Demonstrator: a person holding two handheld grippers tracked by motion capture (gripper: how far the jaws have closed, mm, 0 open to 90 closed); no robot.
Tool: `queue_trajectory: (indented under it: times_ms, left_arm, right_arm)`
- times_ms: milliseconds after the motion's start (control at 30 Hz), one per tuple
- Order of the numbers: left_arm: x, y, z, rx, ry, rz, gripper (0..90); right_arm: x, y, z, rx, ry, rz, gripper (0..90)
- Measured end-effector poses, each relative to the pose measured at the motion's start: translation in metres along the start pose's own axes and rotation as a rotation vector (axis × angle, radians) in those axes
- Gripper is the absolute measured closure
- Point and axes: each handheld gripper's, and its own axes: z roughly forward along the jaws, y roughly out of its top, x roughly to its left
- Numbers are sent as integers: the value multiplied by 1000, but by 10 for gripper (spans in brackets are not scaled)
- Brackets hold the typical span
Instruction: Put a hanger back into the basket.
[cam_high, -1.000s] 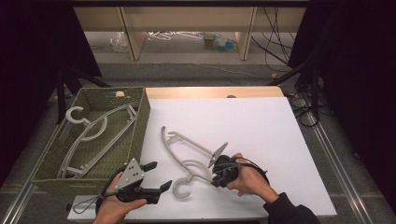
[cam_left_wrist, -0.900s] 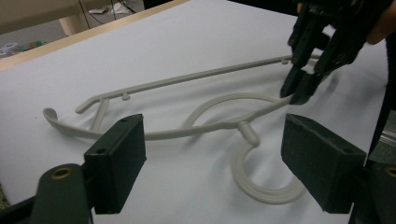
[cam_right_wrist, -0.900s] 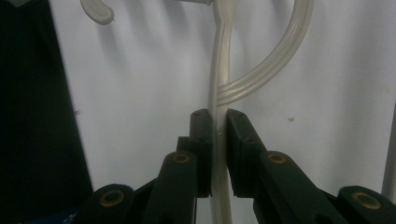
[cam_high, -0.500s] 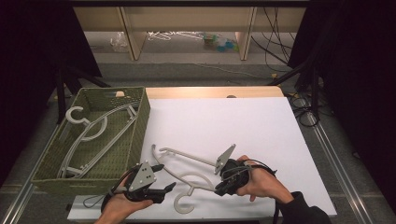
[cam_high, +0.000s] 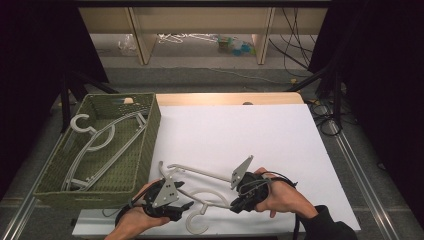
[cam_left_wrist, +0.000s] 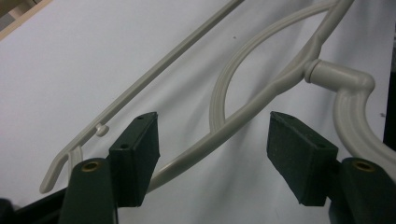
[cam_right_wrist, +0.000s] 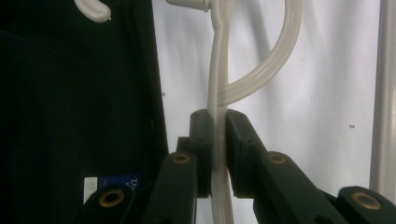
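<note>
Right gripper is clamped on the shoulder arm of the white hanger, pads pressed tight on the plastic with the hook off past its jaw tips. Left gripper sits spread wide, the hanger's other arm running between its jaws without touching. Green basket with more hangers sits left of the left gripper.
</note>
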Motion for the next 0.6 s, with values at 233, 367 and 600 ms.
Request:
queue_trajectory:
  times_ms: [233, 367, 600]
  left_arm:
    - [-3, 2, 14, 33, -10, 74, 365]
    - [-4, 3, 19, 39, -21, 100, 420]
    - [-8, 8, 20, 26, -60, 177, 581]
  right_arm:
    - [0, 0, -1, -8, 12, -6, 821]
    - [1, 0, 0, -10, 16, -13, 821]
    - [0, 0, -2, -16, 22, -12, 821]
